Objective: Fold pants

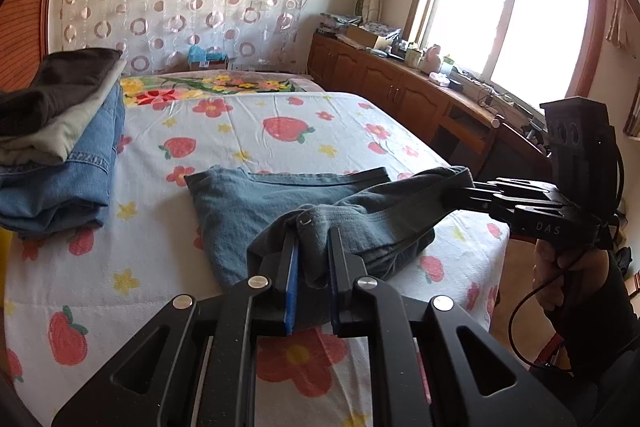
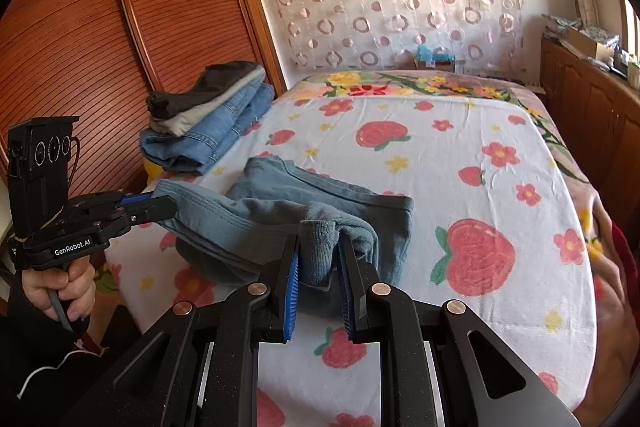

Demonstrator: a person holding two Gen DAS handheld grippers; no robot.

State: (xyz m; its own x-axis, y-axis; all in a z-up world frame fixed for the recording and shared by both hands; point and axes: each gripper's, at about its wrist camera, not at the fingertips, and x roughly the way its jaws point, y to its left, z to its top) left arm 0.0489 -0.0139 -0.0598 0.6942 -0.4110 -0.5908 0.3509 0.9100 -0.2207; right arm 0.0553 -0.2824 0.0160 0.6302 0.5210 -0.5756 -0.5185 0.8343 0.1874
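Gripping one lifted edge of the teal pants [image 1: 256, 203], left gripper [image 1: 314, 239] and right gripper [image 2: 318, 251] are both clamped on cloth, likely so the fold carries evenly. Remainder lies on the bedspread [image 1: 248, 131] just ahead of both tools.

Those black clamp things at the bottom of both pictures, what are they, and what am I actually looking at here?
They are hand-held grippers, one in each of a person's hands, each with a camera looking forward along its two fingers. So each picture is that tool's own view.

In the left wrist view, the left gripper fills the foreground, shut on a bunch of the grey-blue pants. The right gripper reaches in from the side and pinches another edge of the same pants.

The right wrist view is the mirror: the right gripper is up close, the left gripper is at the side, held by a hand.

The pants lie partly folded on a bed with a strawberry sheet. A stack of folded clothes sits further back on it.
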